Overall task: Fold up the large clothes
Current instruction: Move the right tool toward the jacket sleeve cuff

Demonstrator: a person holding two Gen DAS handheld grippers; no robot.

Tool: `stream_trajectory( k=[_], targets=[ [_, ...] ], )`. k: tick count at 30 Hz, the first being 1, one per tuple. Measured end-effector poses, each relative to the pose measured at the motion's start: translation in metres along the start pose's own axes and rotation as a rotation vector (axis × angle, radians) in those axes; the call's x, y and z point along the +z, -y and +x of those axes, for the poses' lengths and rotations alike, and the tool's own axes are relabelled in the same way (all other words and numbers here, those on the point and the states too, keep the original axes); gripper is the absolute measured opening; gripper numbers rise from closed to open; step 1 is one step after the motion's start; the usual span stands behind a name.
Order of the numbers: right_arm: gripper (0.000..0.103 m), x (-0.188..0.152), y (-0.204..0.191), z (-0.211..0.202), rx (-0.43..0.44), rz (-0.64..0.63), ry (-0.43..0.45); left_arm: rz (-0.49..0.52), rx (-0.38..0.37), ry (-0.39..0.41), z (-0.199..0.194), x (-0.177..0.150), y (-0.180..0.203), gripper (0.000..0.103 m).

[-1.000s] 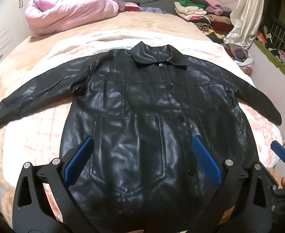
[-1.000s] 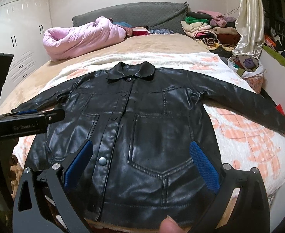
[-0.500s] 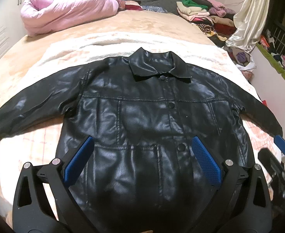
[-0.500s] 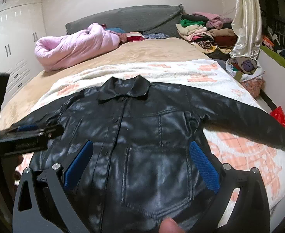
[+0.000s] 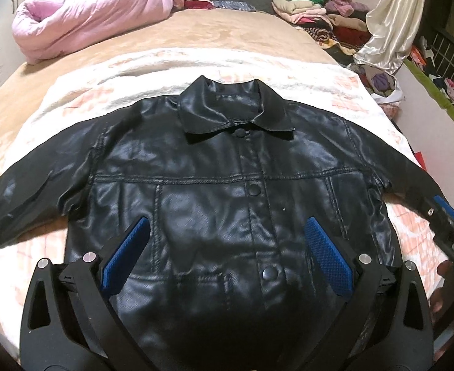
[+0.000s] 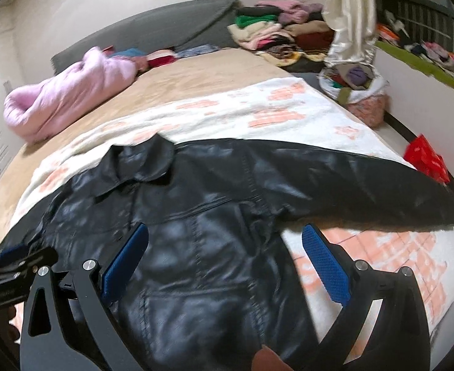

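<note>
A black leather jacket (image 5: 227,191) lies flat and buttoned on a white blanket, collar away from me, both sleeves spread sideways. My left gripper (image 5: 225,244) hovers open over the jacket's front panel, nothing between its blue pads. The right gripper (image 6: 225,253) hangs open above the jacket's right half (image 6: 214,216), near the armpit of the right sleeve (image 6: 366,182). In the left wrist view the right gripper (image 5: 446,216) shows at the right edge over that sleeve. In the right wrist view the left gripper (image 6: 13,262) shows at the left edge.
A white blanket with orange flowers (image 5: 134,74) covers the tan bed (image 5: 220,37). A pink quilt (image 5: 84,12) lies bundled at the far left. Piles of folded clothes (image 5: 313,9) and a cream curtain (image 5: 391,27) stand at the far right. A red bag (image 6: 428,160) sits off the bed's right edge.
Both grippers have moved forward over the jacket toward the collar. The right wrist view has swung right toward the right sleeve. Both stay open; the jacket has not moved.
</note>
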State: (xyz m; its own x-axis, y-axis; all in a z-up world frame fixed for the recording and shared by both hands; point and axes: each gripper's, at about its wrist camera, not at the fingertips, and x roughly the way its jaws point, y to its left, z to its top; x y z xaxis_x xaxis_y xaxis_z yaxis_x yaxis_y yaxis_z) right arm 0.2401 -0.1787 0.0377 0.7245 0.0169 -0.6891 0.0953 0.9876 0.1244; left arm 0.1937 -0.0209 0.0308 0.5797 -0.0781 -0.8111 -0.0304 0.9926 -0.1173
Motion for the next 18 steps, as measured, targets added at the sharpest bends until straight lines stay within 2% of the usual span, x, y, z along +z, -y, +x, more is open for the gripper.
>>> stream_trajectory(
  k=[7, 12, 18],
  targets=[
    [0.099, 0.017, 0.04, 0.026, -0.054, 0.11, -0.017, 0.022, 0.0, -0.02, 0.021, 0.017, 0.017, 0.094],
    [0.099, 0.022, 0.068, 0.055, -0.101, 0.165, -0.065, 0.035, 0.001, -0.048, 0.04, 0.027, 0.03, 0.094],
    [0.099, 0.018, 0.107, 0.068, -0.162, 0.257, -0.063, 0.042, -0.003, -0.071, 0.06, 0.033, 0.04, 0.094]
  ],
)
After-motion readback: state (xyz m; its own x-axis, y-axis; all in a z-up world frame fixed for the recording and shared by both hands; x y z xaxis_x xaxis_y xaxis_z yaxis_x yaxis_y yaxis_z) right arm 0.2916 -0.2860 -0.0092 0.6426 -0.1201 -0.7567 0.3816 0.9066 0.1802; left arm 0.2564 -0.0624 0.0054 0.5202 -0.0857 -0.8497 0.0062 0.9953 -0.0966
